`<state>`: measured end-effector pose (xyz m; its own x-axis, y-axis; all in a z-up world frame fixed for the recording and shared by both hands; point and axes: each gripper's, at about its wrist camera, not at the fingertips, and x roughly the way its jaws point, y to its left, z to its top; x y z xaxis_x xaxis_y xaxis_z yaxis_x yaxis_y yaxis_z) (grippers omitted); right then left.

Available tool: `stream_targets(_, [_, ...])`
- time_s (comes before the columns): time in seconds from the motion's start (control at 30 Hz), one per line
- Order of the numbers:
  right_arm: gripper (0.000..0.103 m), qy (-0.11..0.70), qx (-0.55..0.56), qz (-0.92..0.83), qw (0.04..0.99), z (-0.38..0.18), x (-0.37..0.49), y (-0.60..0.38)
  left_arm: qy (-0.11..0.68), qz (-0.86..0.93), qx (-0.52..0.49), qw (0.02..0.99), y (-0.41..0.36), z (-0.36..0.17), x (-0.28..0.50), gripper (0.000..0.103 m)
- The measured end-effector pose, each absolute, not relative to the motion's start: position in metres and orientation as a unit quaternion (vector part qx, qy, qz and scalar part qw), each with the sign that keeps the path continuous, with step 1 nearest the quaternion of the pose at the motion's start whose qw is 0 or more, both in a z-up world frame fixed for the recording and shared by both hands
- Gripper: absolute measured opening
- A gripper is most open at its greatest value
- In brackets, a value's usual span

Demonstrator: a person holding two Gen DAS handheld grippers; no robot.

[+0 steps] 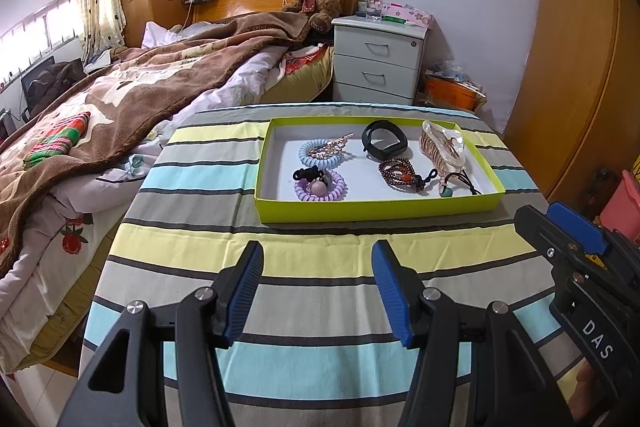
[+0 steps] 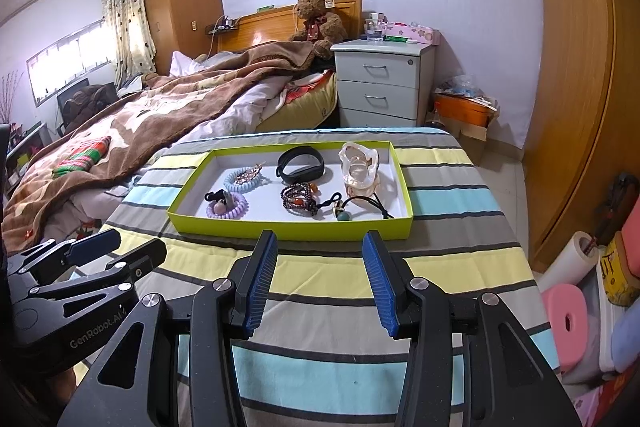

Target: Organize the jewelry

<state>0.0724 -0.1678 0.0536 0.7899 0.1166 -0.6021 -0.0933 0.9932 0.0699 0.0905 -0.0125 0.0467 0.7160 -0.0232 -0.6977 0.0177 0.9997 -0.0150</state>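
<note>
A shallow lime-green tray (image 1: 360,207) (image 2: 280,229) lies on the striped cloth. Inside it are a blue coil hair tie with a gold clip (image 1: 323,151) (image 2: 245,179), a purple coil tie with a black clip (image 1: 320,183) (image 2: 226,206), a black wristband (image 1: 385,139) (image 2: 300,163), a beaded bracelet (image 1: 399,174) (image 2: 299,199), a shell claw clip (image 1: 443,147) (image 2: 359,167) and a black elastic with a bead (image 1: 452,185) (image 2: 352,207). My left gripper (image 1: 318,255) stands open and empty in front of the tray. My right gripper (image 2: 320,242) is open and empty too, near the tray's front edge.
The striped table (image 1: 280,307) (image 2: 340,307) has a bed with a brown blanket (image 1: 120,99) on its left. A white nightstand (image 1: 378,59) stands behind, a wooden wardrobe (image 2: 572,107) at the right. Pink rolls and a paper roll (image 2: 568,307) sit on the floor.
</note>
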Motion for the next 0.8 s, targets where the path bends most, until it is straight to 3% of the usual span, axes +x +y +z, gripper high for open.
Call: stream_targets(0.8, [0.045, 0.32, 0.019, 0.055, 0.945, 0.0534, 0.0723, -0.1682, 0.376, -0.011, -0.005, 0.927, -0.0111, 0.0453, 0.0904, 0.058])
